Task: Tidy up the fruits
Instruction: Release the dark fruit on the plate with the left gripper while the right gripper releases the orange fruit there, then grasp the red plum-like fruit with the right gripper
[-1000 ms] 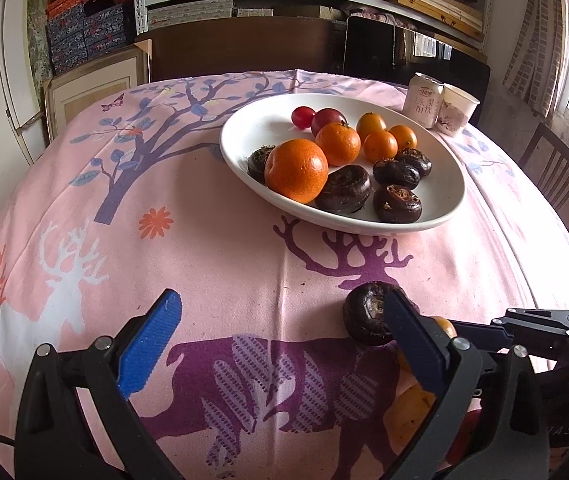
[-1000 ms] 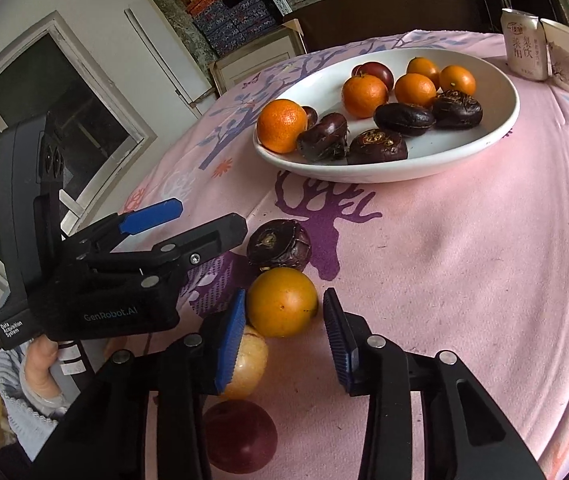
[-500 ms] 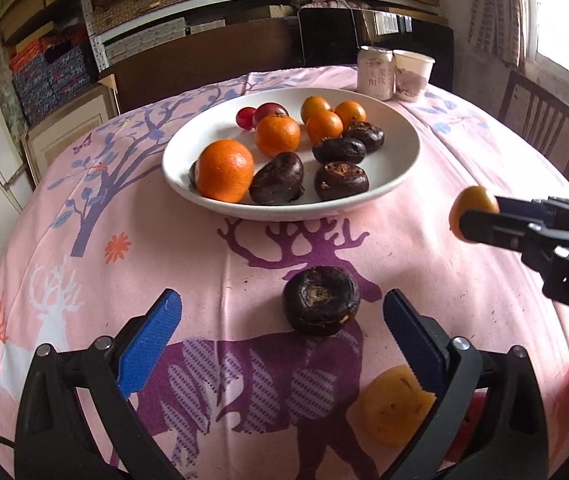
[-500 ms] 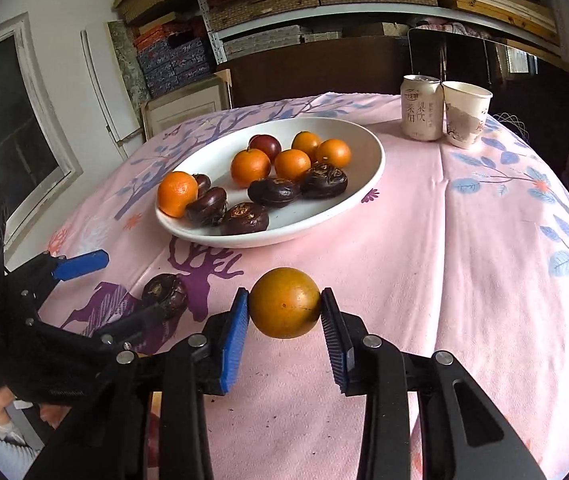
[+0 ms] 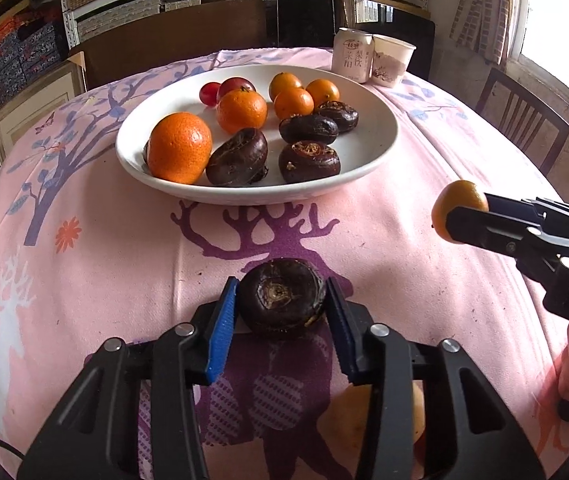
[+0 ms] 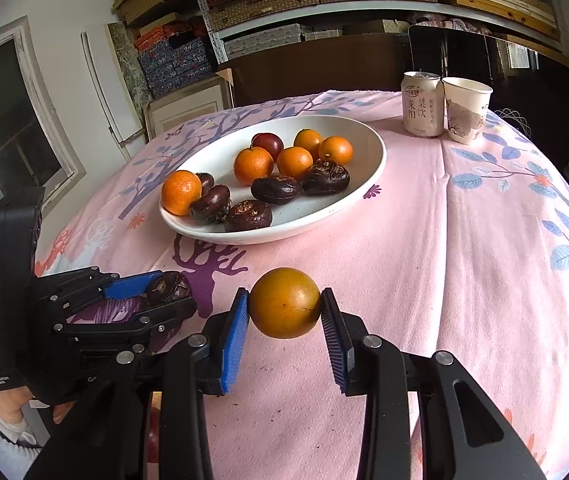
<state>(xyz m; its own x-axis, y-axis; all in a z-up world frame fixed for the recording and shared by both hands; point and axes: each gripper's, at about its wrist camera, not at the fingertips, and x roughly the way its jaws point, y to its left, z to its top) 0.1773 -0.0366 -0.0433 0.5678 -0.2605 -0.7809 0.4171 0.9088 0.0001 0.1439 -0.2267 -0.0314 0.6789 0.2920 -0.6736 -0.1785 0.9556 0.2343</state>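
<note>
A dark brown water chestnut (image 5: 282,304) lies on the pink tablecloth between the blue pads of my left gripper (image 5: 280,292). Its jaws are closing and both pads touch the chestnut's sides. My right gripper (image 6: 284,300) is shut on a dull orange round fruit (image 6: 284,304) and holds it above the cloth, right of the left gripper (image 6: 160,292). The left wrist view shows that fruit (image 5: 458,198) at the right edge. Beyond both stands a white plate (image 5: 372,152) with several tangerines, several dark chestnuts and small red fruits.
A drink can (image 5: 352,60) and a paper cup (image 5: 392,60) stand behind the plate. A yellow fruit (image 5: 348,412) lies under the left gripper's fingers, a red one (image 6: 152,436) nearby. A wooden chair (image 5: 524,120) stands at the table's right; shelves fill the back wall.
My left gripper's wide jaws came over the dark chestnut and closed onto it. The right gripper lifted the orange fruit off the cloth and has since held still.
</note>
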